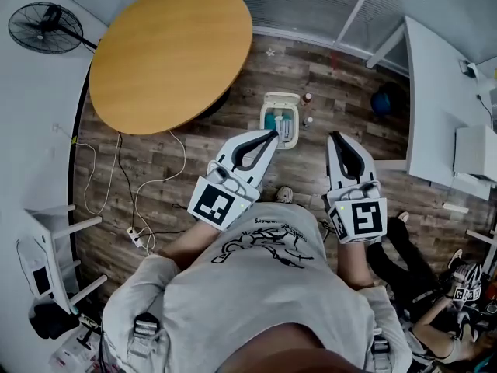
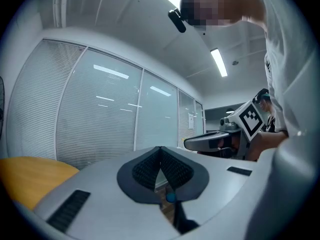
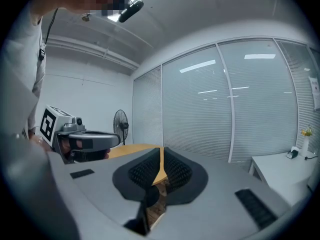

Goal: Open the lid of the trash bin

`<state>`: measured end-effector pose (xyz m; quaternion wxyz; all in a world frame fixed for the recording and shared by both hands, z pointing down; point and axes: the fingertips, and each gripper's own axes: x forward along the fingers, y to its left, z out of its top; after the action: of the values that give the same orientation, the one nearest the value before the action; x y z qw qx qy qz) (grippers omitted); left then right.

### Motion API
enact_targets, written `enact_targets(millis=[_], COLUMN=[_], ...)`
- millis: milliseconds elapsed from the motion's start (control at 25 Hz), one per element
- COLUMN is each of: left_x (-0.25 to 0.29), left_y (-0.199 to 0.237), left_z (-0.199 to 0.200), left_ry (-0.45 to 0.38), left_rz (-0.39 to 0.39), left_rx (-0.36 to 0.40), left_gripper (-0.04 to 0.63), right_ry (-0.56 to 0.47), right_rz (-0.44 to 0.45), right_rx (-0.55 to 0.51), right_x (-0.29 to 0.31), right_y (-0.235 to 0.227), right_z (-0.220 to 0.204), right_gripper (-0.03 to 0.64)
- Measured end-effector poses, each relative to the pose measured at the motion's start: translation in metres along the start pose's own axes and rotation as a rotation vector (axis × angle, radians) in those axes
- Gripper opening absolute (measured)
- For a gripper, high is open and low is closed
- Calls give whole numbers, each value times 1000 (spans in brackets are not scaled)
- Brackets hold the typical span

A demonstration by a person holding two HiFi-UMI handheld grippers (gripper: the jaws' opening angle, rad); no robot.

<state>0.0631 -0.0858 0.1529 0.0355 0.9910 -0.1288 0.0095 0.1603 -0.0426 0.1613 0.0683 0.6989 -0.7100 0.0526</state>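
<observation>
Bin of white plastic, small and rectangular: the trash bin (image 1: 297, 128) stands on the dark wooden plank floor (image 1: 326, 84), in front of the person and near the round yellow-brown wooden table (image 1: 171, 53). Inside it blue things show, so its pale lid (image 1: 280, 98) seems already raised at the far edge. I judge it light, stiff and easy to tip; the lid's front lip is the place to take. The left gripper (image 1: 272, 134) and the right gripper (image 1: 334, 136) are held level, high above the bin, both pinched together and holding nothing.
</observation>
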Motion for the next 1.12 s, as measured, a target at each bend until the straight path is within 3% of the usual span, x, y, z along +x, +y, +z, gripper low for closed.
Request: enact_targets(millis=[560, 1120], left_x=[2, 7], left_y=[-5, -2], left_z=[32, 37], left_ry=[-62, -60], left_rz=[-8, -7], left_rx=[38, 29], left_gripper=[15, 17], right_ry=[-53, -60], right_rz=[-2, -11], right_rx=[0, -13], right_x=[-11, -8], right_y=[-3, -5], right_z=[28, 31], right_gripper=[26, 6])
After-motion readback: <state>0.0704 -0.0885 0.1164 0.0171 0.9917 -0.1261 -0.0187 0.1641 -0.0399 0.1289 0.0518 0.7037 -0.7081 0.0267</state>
